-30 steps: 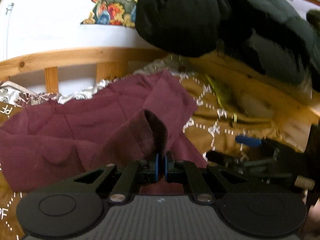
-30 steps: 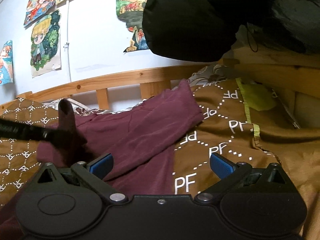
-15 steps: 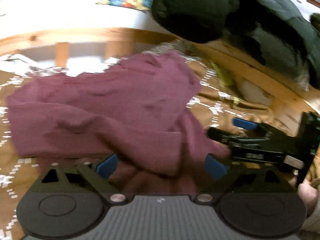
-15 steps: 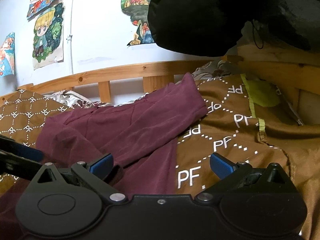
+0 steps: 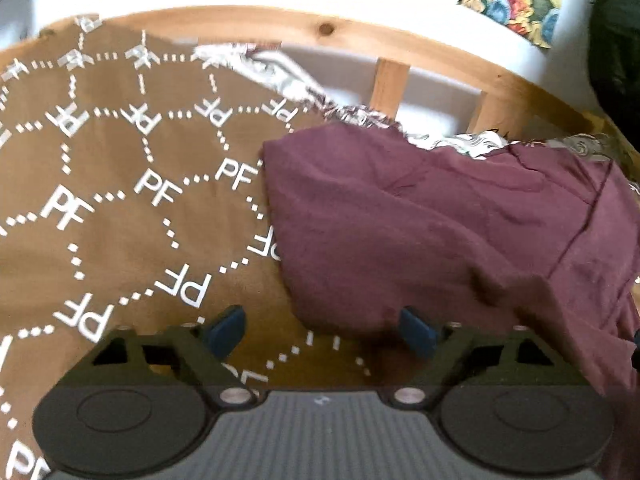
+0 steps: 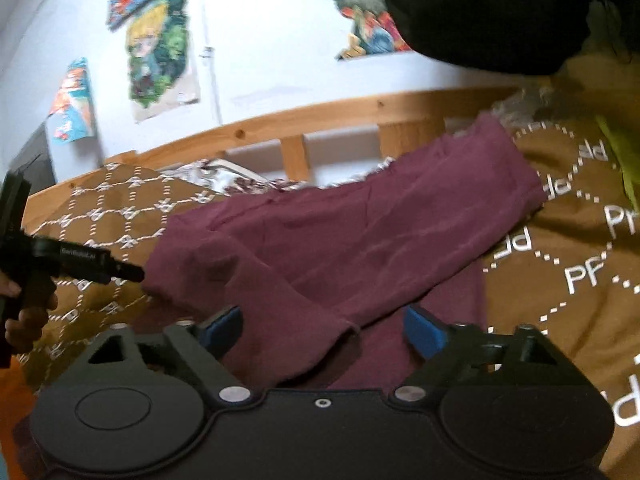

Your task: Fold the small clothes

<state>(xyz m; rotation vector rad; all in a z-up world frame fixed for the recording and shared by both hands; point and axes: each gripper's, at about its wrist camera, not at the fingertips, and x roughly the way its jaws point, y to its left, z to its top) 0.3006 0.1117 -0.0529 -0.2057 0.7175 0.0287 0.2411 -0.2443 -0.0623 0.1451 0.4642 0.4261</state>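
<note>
A maroon garment (image 5: 440, 232) lies crumpled on a brown bedspread (image 5: 120, 220) printed with white "PF" letters. My left gripper (image 5: 320, 330) is open and empty, at the garment's near left edge, with its right pad against the cloth. In the right wrist view the same garment (image 6: 360, 232) lies partly folded, a sleeve laid across it toward me. My right gripper (image 6: 320, 330) is open and empty just above the sleeve end. The left gripper's body (image 6: 72, 260) shows at the far left, beside the garment's left edge.
A wooden bed rail (image 5: 360, 40) runs along the back against a white wall with cartoon posters (image 6: 160, 52). A black padded jacket (image 6: 500, 8) hangs over the upper right. A patterned white cloth (image 5: 280, 72) lies by the rail.
My left gripper opened and let go of the maroon sleeve, then swung left to the garment's left edge. The sleeve now lies folded across the garment. My right gripper stayed open.
</note>
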